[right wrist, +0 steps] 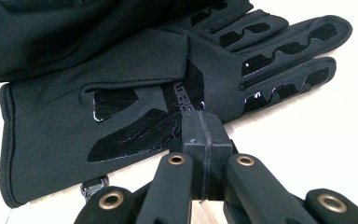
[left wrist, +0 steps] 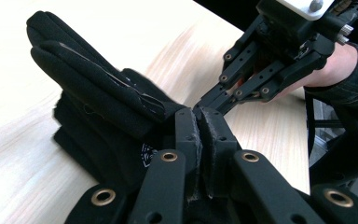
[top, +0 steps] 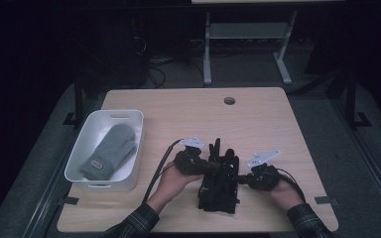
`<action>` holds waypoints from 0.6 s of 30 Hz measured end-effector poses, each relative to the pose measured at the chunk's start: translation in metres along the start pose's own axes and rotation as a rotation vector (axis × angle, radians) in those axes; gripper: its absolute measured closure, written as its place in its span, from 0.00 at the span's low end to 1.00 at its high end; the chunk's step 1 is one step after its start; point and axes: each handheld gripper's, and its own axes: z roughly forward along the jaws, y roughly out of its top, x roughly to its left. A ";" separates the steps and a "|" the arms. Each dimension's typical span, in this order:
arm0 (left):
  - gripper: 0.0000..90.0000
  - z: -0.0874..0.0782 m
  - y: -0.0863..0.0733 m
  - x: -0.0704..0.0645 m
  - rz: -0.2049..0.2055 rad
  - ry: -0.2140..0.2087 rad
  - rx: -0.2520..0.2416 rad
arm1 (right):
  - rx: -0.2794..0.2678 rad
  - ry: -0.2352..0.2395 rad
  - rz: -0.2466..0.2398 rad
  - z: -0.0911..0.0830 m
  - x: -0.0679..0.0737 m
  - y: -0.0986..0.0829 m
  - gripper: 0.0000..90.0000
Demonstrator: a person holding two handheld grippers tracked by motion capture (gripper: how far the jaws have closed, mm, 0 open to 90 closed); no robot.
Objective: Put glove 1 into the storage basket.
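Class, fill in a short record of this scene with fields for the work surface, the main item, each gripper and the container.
Surface: wooden table
Main item: black gloves, lying stacked near the table's front edge
Left gripper: jaws pressed together at the gloves' left side, apparently pinching fabric
Right gripper: jaws closed, tips at the edge of the lower glove's palm
Container: white bin at the table's left
Bin contents: grey mitten, lying flat
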 end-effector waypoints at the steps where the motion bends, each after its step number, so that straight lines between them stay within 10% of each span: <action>1: 0.94 0.002 0.001 0.000 0.001 -0.003 0.003 | -0.001 0.001 -0.005 0.001 0.000 0.001 1.00; 18: 0.89 0.021 0.014 -0.008 0.043 -0.063 -0.046 | -0.017 -0.015 0.004 -0.004 -0.005 -0.002 1.00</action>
